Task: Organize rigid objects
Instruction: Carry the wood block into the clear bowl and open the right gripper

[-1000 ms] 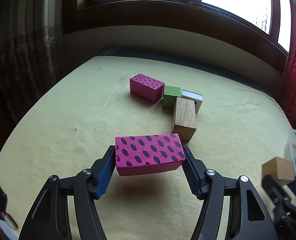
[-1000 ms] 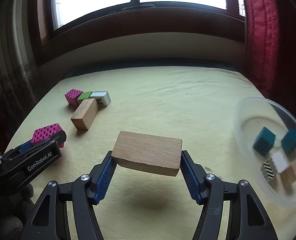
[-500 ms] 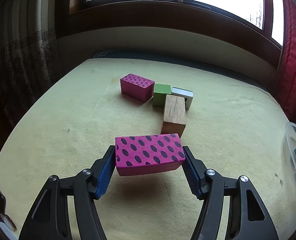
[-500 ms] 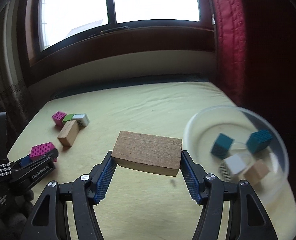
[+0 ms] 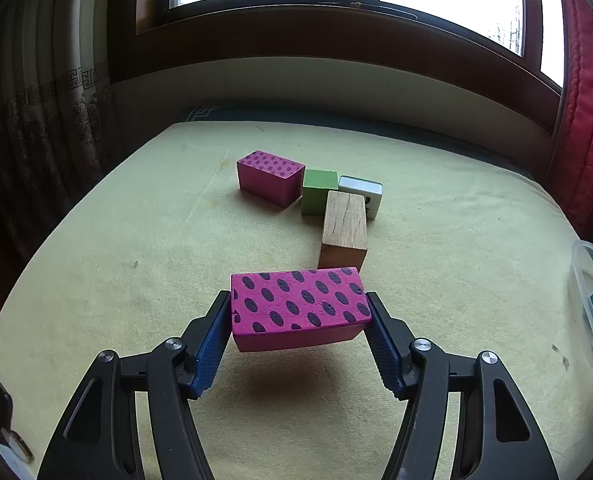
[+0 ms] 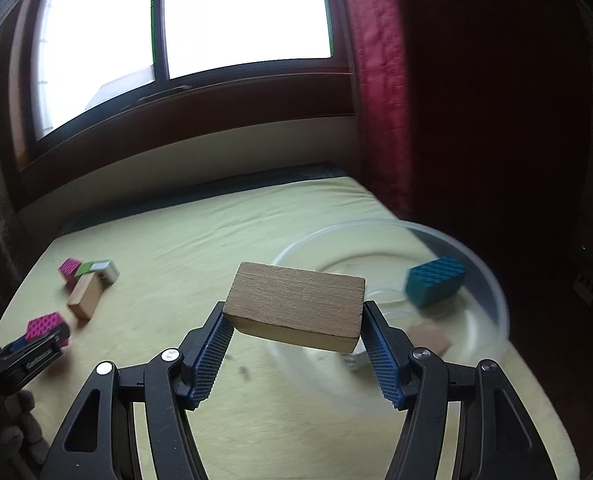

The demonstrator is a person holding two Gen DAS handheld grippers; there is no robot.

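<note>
My left gripper is shut on a pink block with dark oval spots and holds it above the yellow surface. My right gripper is shut on a plain wooden block and holds it over the near rim of a clear plastic bowl. The bowl holds a teal block and a tan block. Farther off lie a pink dotted block, a green block, a white block and a long wooden block.
The yellow padded surface ends at a dark wall under a window. A red curtain hangs at the right. The bowl's edge shows at the right of the left wrist view. The left gripper also shows in the right wrist view.
My right gripper has swung right and up with the wooden block, from over the open surface to over the bowl. My left gripper, with its pink block, has drifted slightly.
</note>
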